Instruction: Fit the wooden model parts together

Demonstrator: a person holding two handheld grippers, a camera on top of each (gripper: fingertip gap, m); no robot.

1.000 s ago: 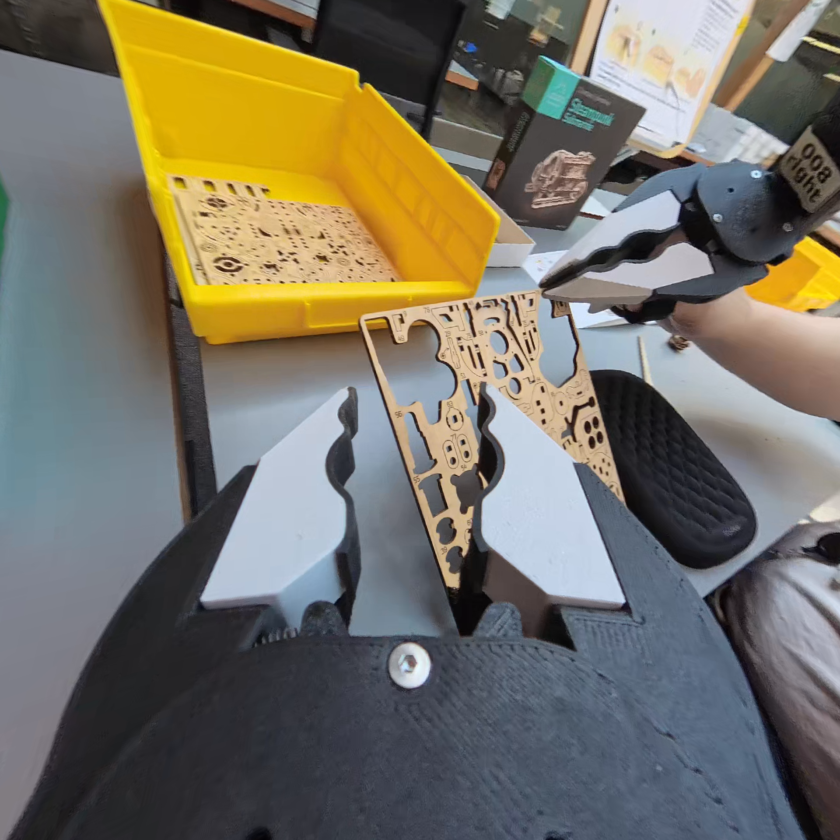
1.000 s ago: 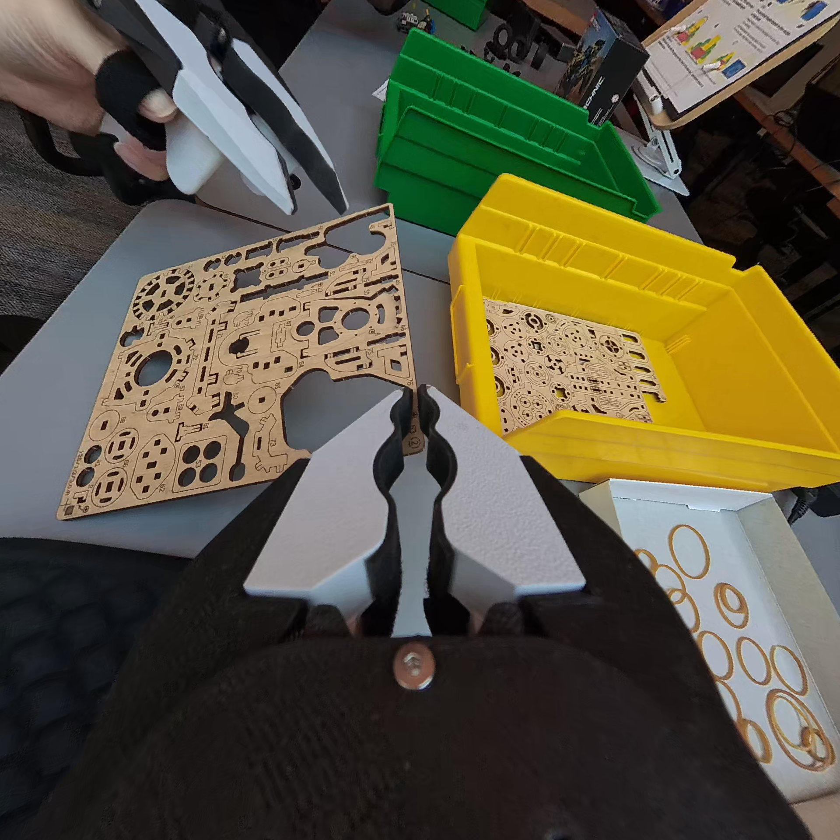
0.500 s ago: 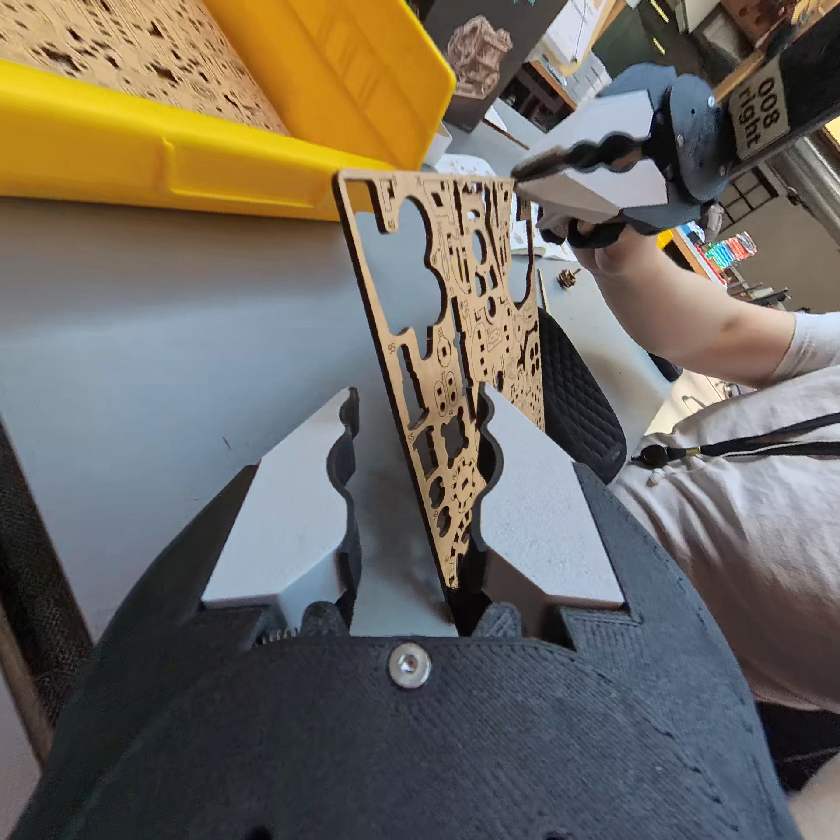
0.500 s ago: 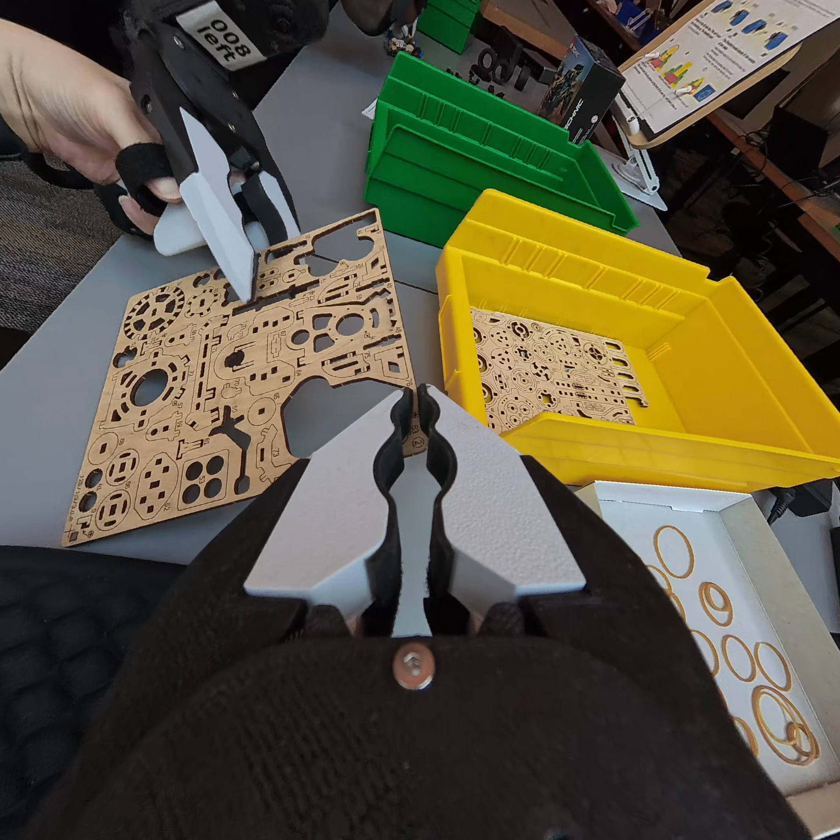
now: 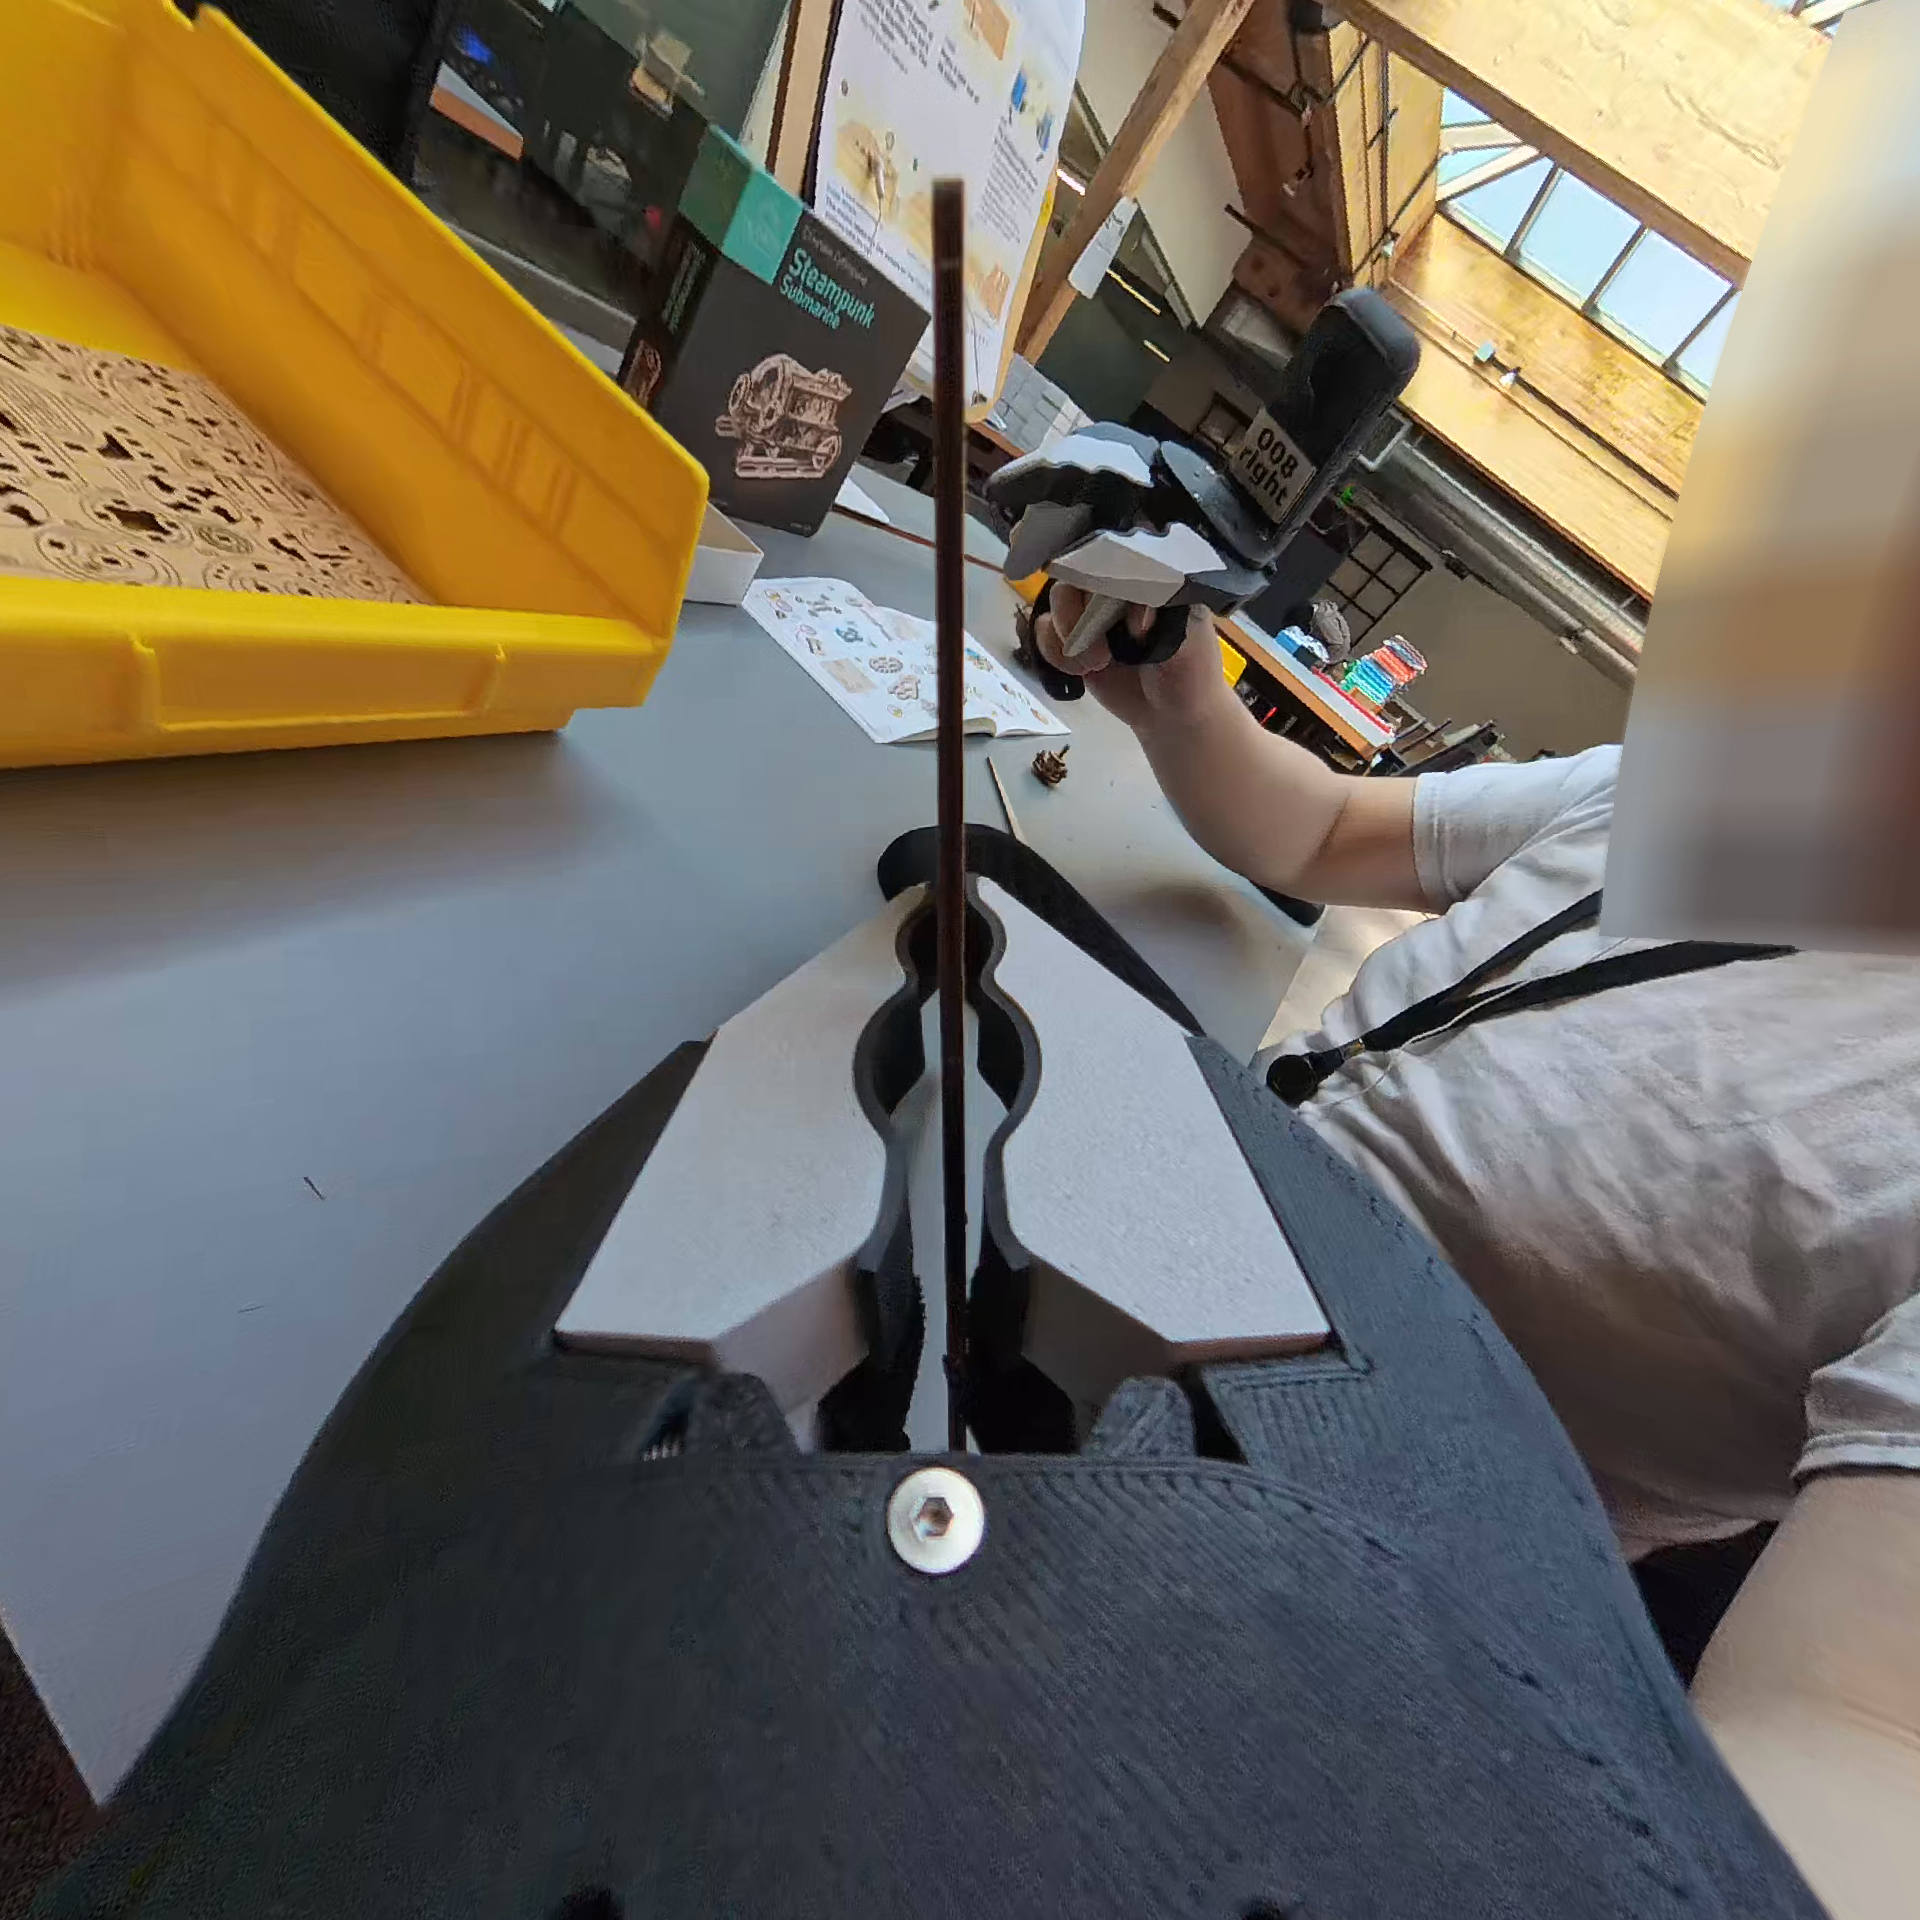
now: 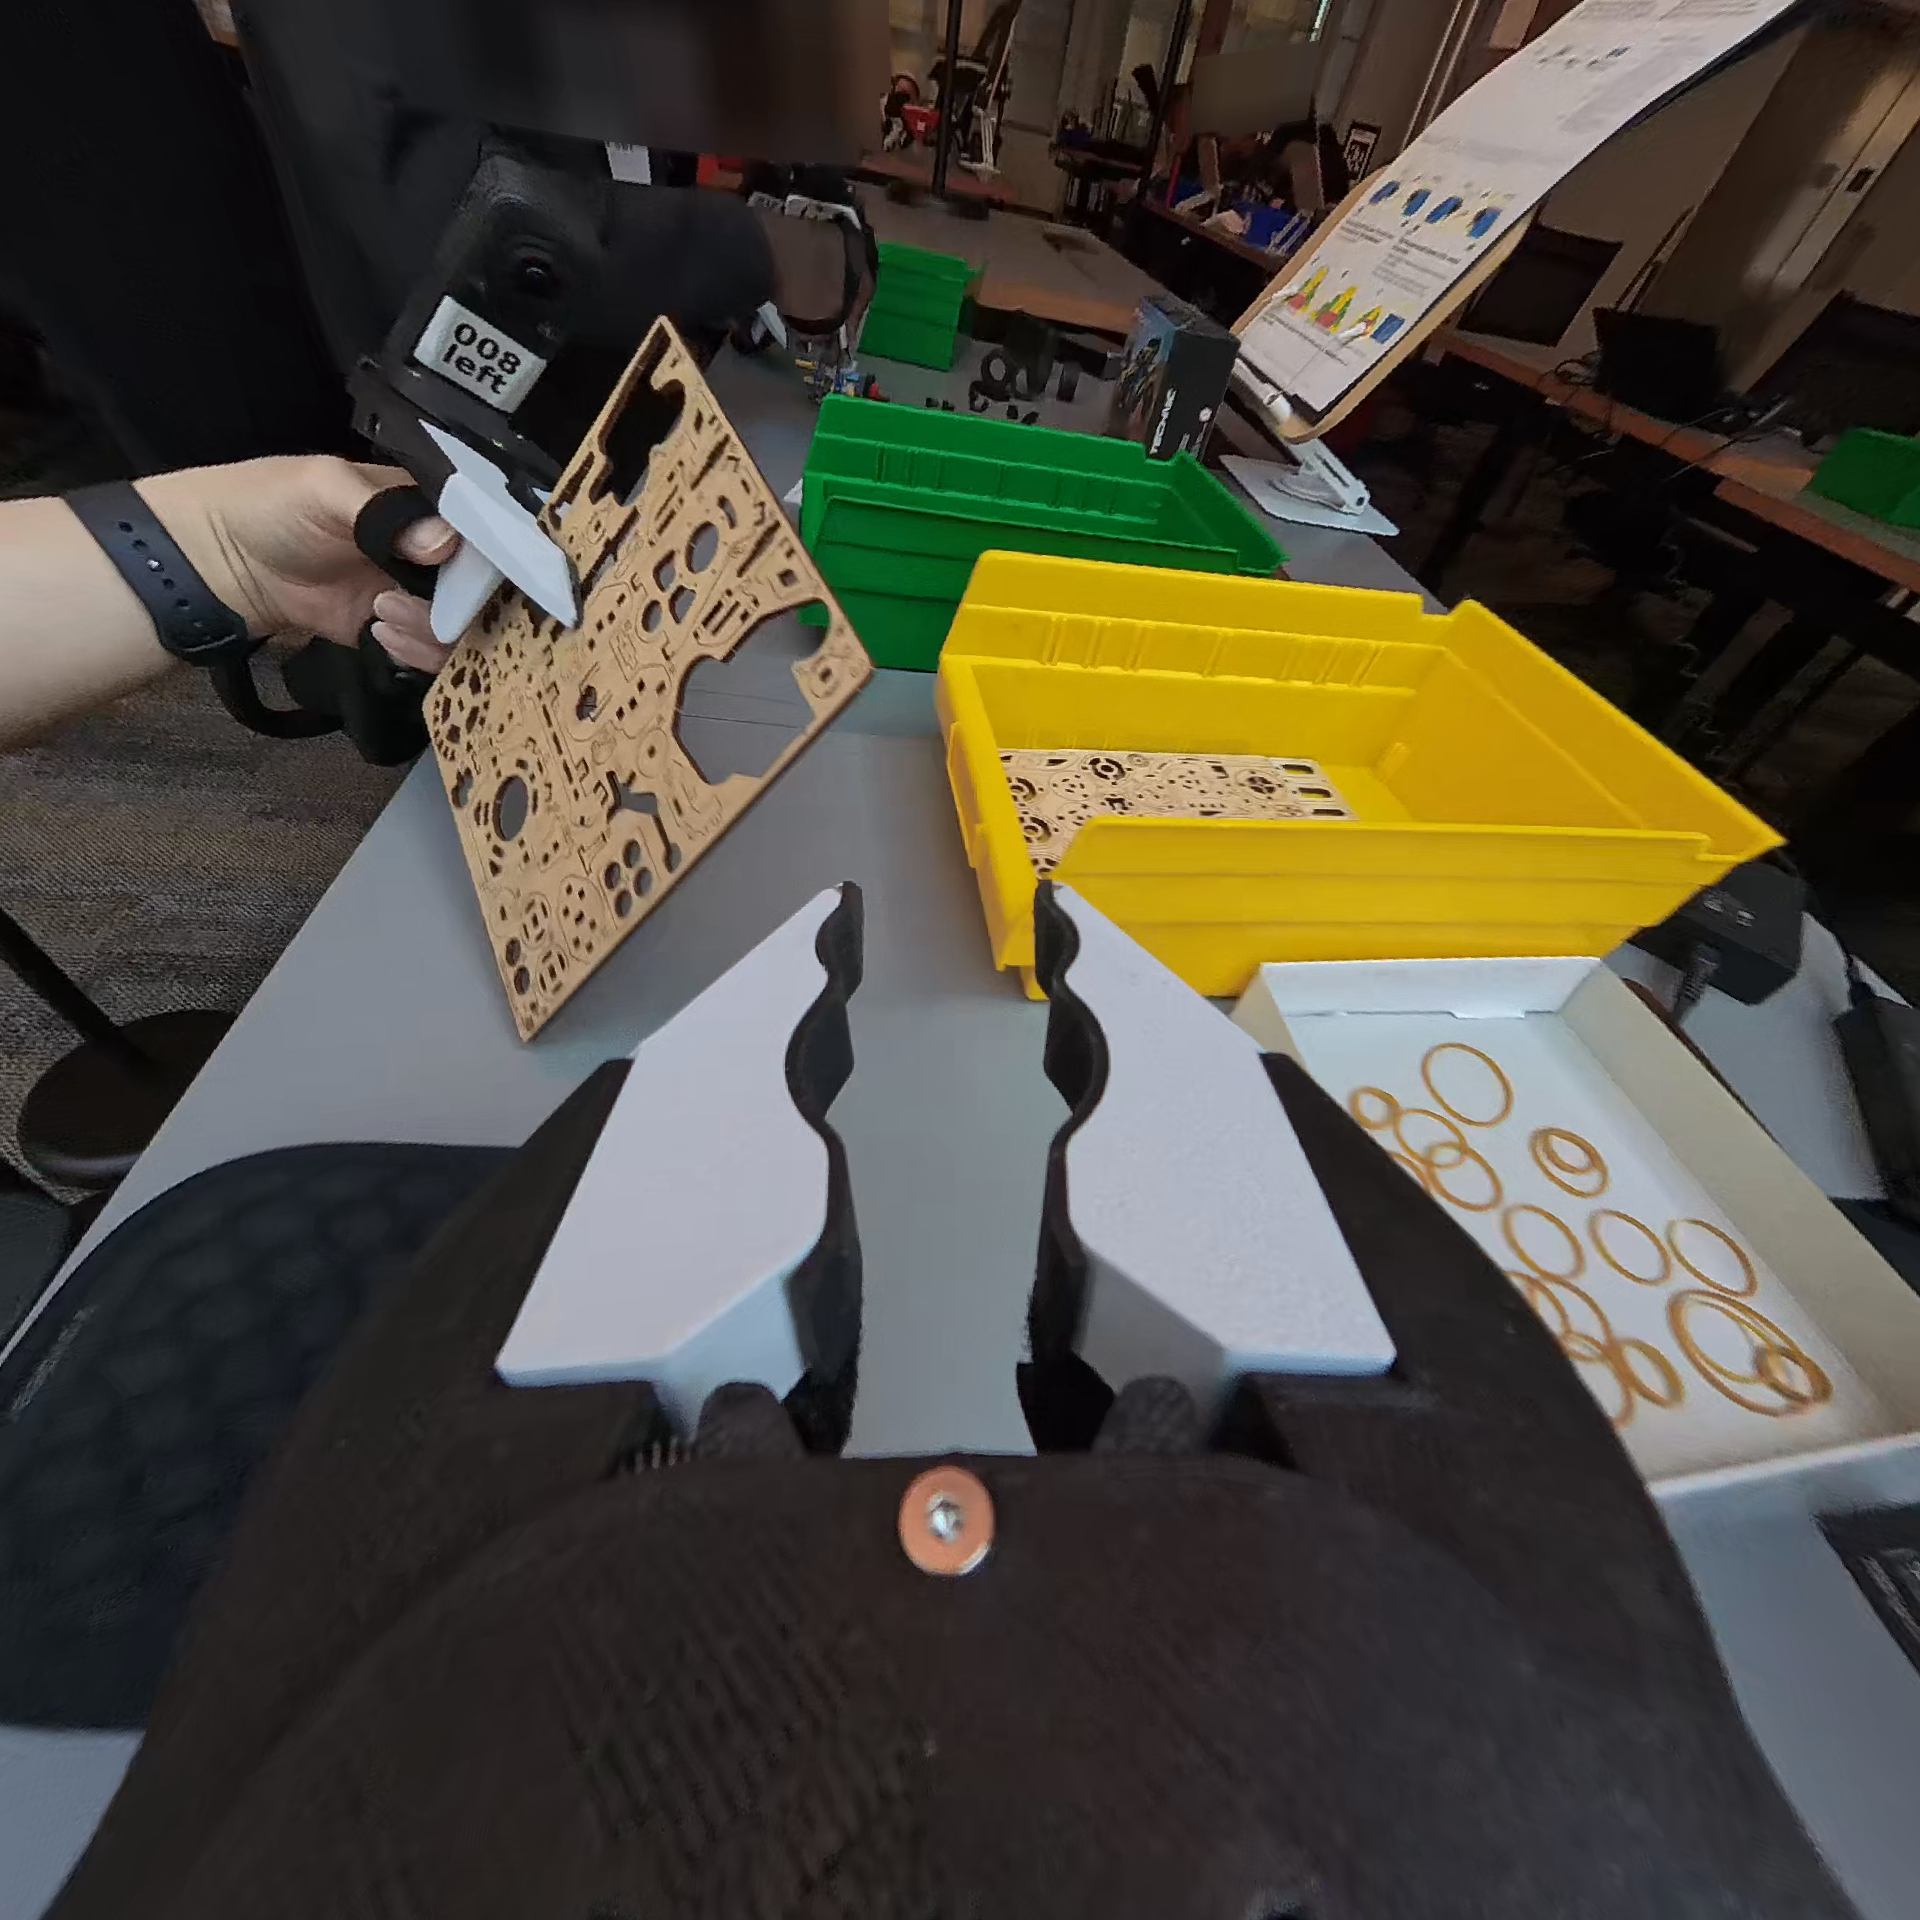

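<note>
Wooden parts sheets number two. One laser-cut sheet (image 6: 623, 686) is clamped between the fingers of the left tool (image 5: 948, 914), whose jaws are closed on its edge; the second sheet (image 6: 1164, 790) lies flat on the floor of the front yellow bin (image 6: 1351, 873). The held sheet is lifted clear of the grey desk (image 6: 894, 831) and stands on edge, tilted, with its long axis running up and away from the tool and one lower corner low, near the desk surface. In the left wrist view the same sheet (image 5: 948, 540) appears edge-on as a thin dark vertical line rising from between the fingers.

The right tool (image 6: 948, 904) is released: its two fingers stand well apart with only bare desk between them, and it holds nothing. In the left wrist view the right tool (image 5: 1049, 509) hangs above the desk beyond the sheet, over an open instruction booklet (image 5: 894, 660).

Bins: yellow bins appear to be two, nested, with green bins (image 6: 1018, 520) stacked behind them; how many green ones I cannot tell. One white shallow tray (image 6: 1403, 987) to the right of the yellow bins holds many loose rubber bands (image 6: 1558, 1247), too overlapped to count exactly. One dark product box (image 5: 769, 405) stands behind the yellow bin (image 5: 312, 665).
</note>
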